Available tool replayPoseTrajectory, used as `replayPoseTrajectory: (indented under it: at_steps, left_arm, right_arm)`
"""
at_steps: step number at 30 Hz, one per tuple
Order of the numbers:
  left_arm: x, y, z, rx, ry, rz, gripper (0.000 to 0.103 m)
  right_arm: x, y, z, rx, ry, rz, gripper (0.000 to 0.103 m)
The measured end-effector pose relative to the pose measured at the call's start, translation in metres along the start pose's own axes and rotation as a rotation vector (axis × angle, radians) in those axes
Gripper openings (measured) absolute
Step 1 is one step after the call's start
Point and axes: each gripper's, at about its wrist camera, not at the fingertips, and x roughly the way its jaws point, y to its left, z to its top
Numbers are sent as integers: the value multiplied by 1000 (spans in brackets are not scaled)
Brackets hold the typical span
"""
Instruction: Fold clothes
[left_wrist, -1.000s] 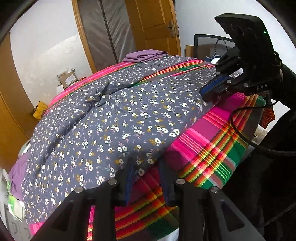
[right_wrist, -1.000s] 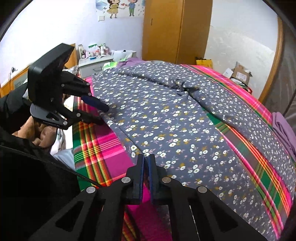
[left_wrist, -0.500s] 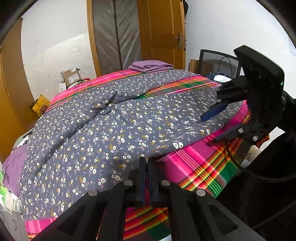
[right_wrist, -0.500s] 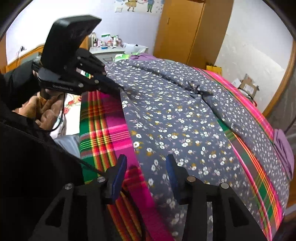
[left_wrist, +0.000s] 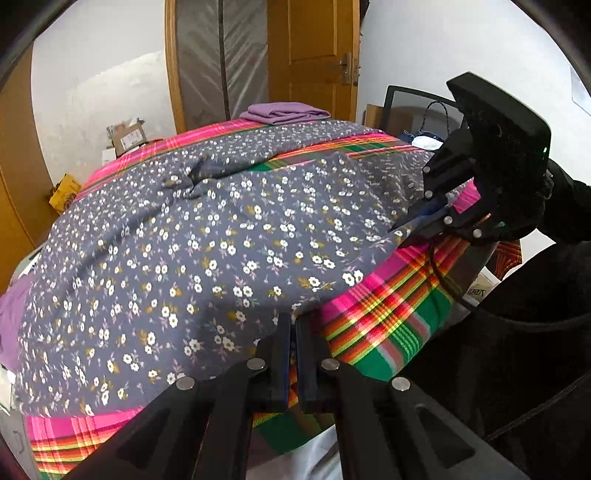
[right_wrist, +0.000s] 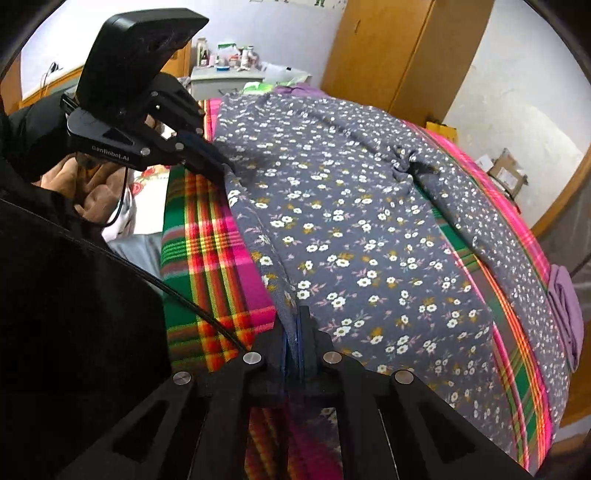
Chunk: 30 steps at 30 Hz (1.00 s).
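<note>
**Both grippers at the floral hem**

The floral garment (left_wrist: 229, 236) fills mid-frame over the plaid blanket (left_wrist: 388, 317). Bottom centre, the left gripper (left_wrist: 293, 325) pinches its near edge; the right gripper (right_wrist: 298, 325) is closing on that edge.

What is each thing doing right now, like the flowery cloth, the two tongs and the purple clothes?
Grey flowered cotton garment: spread flat on the bed, near edge pinched at two spots.
Left tongs: shut on the garment's edge.
Right tongs: closing on the garment's edge, cloth between the pads.
Pink and green plaid blanket: lying flat under the garment.
Purple folded clothes: folded, stacked at the bed's far end.
Wooden door: closed.
</note>
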Motion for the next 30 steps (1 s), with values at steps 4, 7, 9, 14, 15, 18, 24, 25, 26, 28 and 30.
replayPoseTrajectory:
  at_steps: [4,7,9,14,15,18,24,25,26,28,30]
  left_arm:
    - [-5,3,-2,-25,-20,-18,2]
    - [-12,11,-4,-73,-43,-40,5]
    - [-23,26,-8,-149,-71,-70,5]
    - [-67,86,-38,-405,-171,65,8]
    - [-72,98,-43,-462,-179,126,10]
    - [-84,149,-69,-713,-193,323,23]
    - [-92,210,-113,-1009,-225,438,28]
    - [-90,213,-115,-1021,-232,418,31]
    - [-87,215,-116,-1029,-233,403,32]
    - [-82,220,-119,-1051,-228,384,32]
    - [-77,225,-124,-1081,-221,371,33]
  right_arm:
    - [0,-2,0,-9,5,13,6]
    - [0,-2,0,-3,-1,20,9]
    - [-3,-5,2,16,-15,26,13]
    - [-26,-15,7,77,-94,80,29]
    - [-31,-17,8,88,-113,88,29]
    - [-41,-26,10,133,-159,87,29]
    - [-61,-46,-7,261,-193,48,29]
    - [-65,-49,-13,286,-189,35,29]
    - [-68,-51,-18,305,-179,19,29]
    - [-73,-54,-31,340,-147,-24,29]
    - [-77,-56,-45,377,-111,-72,29]
